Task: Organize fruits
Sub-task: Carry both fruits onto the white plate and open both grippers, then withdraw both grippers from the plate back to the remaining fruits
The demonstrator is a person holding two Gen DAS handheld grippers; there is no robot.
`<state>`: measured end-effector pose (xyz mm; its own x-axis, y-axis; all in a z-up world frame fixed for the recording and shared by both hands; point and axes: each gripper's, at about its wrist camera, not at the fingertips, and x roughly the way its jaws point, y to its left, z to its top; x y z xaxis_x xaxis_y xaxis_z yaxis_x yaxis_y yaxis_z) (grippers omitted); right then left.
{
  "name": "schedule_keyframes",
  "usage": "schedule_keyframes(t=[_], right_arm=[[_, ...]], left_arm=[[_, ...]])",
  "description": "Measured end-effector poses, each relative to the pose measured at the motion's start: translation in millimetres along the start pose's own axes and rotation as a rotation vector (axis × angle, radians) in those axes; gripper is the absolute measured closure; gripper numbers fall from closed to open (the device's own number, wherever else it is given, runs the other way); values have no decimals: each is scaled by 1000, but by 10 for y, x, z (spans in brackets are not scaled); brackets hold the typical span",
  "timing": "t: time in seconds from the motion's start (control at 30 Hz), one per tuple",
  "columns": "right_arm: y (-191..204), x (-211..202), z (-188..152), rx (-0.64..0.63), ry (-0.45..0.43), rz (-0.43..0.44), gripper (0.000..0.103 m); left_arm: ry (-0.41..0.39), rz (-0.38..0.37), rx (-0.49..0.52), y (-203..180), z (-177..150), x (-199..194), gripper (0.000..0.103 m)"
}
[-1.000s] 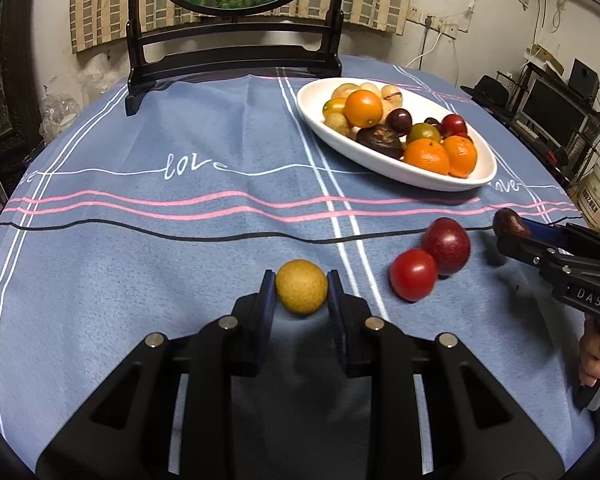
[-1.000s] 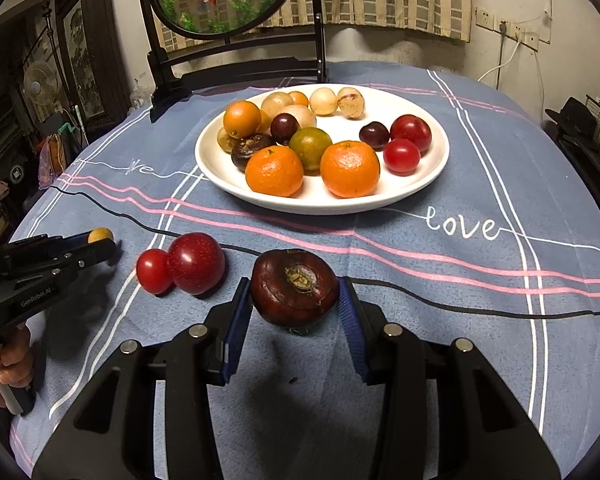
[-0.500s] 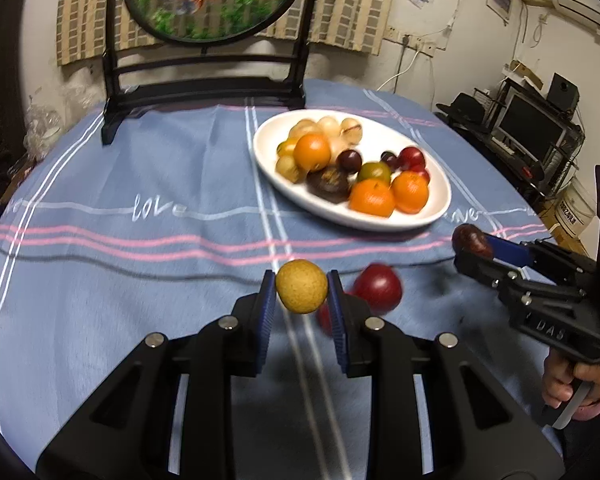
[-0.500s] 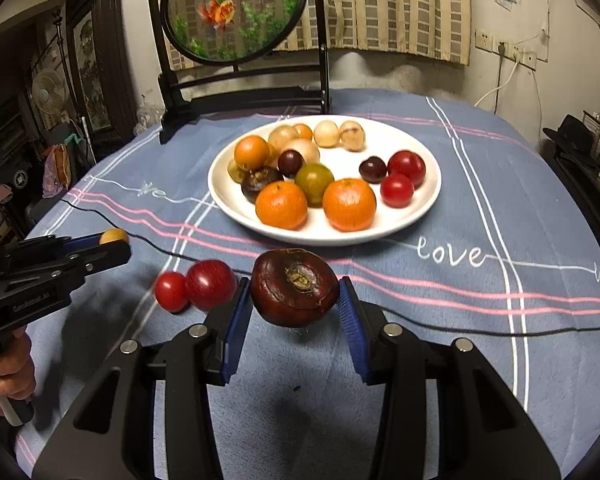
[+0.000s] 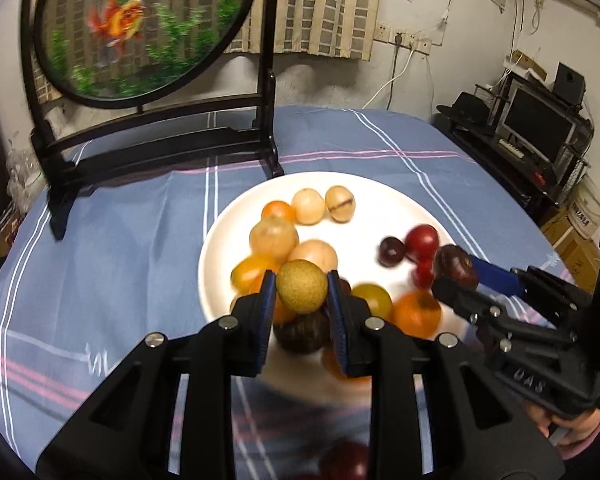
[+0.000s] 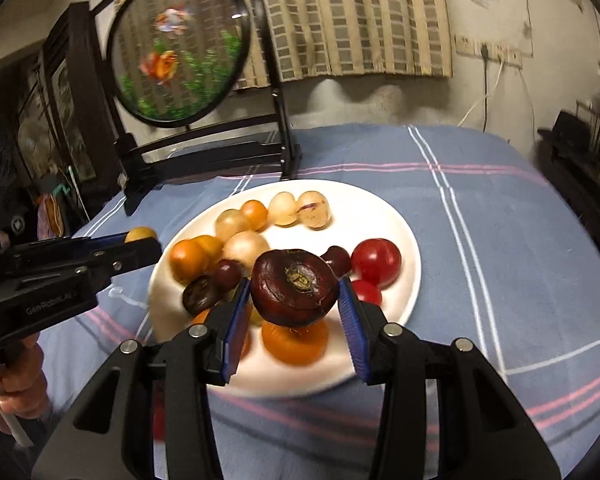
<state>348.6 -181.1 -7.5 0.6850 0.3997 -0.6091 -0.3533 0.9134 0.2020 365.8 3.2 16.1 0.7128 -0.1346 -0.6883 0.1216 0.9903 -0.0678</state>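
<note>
since each of our grippers already carries a fruit, we read this as the carry-over step, with both loads now hanging over the white plate [image 6: 404,240] rather than the cloth. nearest us, our left gripper [image 5: 301,292] is clenched on a small yellow-brown fruit [image 5: 301,287], pinched at its two sides by the blue pads [image 5: 266,312] so the round body sits clear between the tips. it looks close to a ball, so we cannot name a long axis or a facing for it. our right gripper [image 6: 296,300] grasps a dark maroon fruit [image 6: 295,286], a flattened, wider-than-tall shape; its broad axis lies across the jaws from pad to pad, and its stem scar faces back towards the camera and a little upward. we judge that side grip suits it, since the pads bear on the widest part and the fruit can drop flat.

just below the held fruits the plate's near half is crowded: orange citrus [image 6: 294,340], a dark fruit [image 6: 200,294] and a greenish one [image 5: 371,300] lie packed together. farther back the pale round ones [image 6: 300,208] sit in a row, and the red ones [image 6: 376,262] keep to the right. the barest white shows at the far right of the plate, which we think is the better landing spot.

near the bottom edge of the left view a red fruit [image 5: 346,462], blurred, seems to lie off the plate on the blue tablecloth [image 6: 480,200]. beyond the plate stands a dark stand with a round goldfish panel [image 6: 176,52].
</note>
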Motion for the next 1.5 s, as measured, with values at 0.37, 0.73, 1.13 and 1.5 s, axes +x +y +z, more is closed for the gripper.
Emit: schedule_keyframes(t=[0.37, 0.73, 1.13, 1.5], right_arm=[[-25, 49, 81, -29, -25, -10, 46], [205, -474, -264, 7, -23, 37, 46], [664, -458, -699, -87, 88, 132, 46], [842, -302, -808, -144, 149, 151, 47]], left_arm=[[-45, 95, 13, -22, 25, 21, 28], [-116, 175, 50, -85, -536, -812, 9], [-46, 190, -186, 471, -1359, -973, 6], [-36, 200, -204, 479, -1362, -959, 6]])
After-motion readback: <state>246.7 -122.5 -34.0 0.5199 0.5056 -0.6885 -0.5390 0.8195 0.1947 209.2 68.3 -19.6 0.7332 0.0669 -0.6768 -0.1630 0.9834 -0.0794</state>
